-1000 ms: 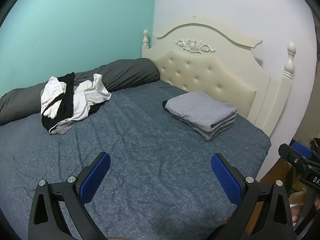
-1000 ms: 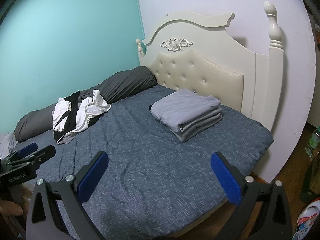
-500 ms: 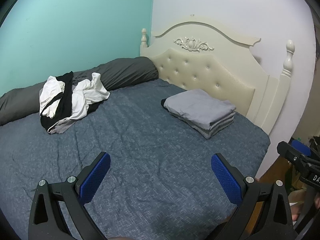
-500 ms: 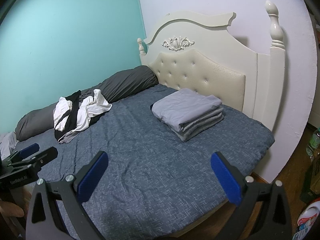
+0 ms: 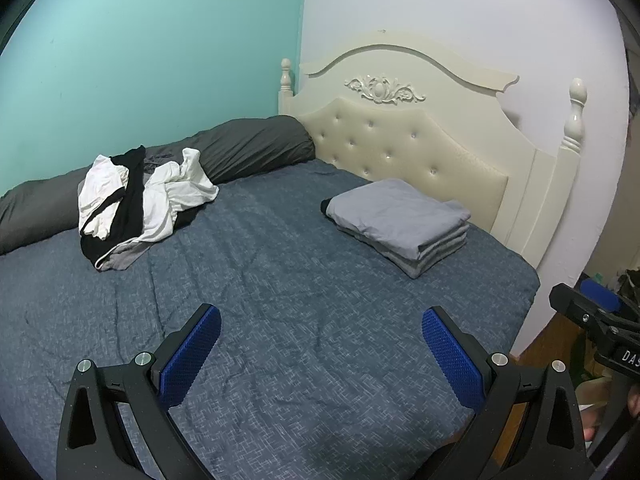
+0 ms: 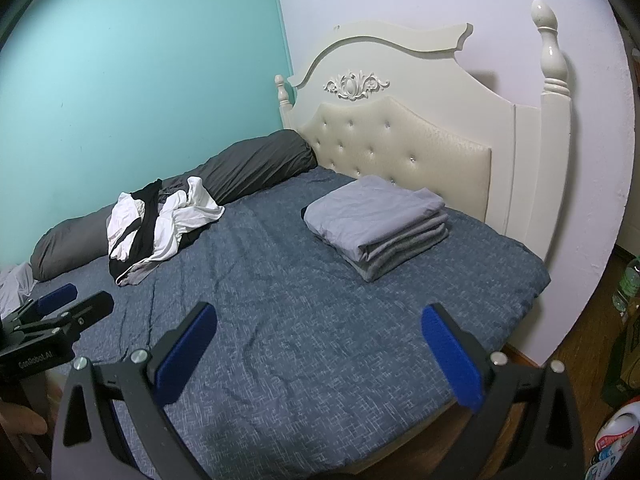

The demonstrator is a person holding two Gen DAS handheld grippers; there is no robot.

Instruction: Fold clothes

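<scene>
A crumpled heap of white, black and grey clothes [image 5: 140, 200] [image 6: 160, 224] lies at the far left of the blue bedspread [image 5: 300, 300] [image 6: 300, 300], against a dark grey bolster. A neat stack of folded grey garments [image 5: 400, 224] [image 6: 380, 226] rests near the headboard. My left gripper [image 5: 320, 348] hangs open over the near middle of the bed, nothing between its blue pads. My right gripper [image 6: 318, 346] is open too, above the near bed edge, well short of both piles. Each gripper shows at the edge of the other's view.
A cream tufted headboard [image 5: 420, 152] with posts closes the far right side. The dark grey bolster [image 6: 240, 168] runs along the teal wall. Wooden floor with bottles [image 6: 626, 284] and a detergent jug [image 6: 614, 436] lies right of the bed.
Both views have shifted slightly: the piles sit a little lower and more to the right in the right wrist view, a little left in the left wrist view. Jaws stay open.
</scene>
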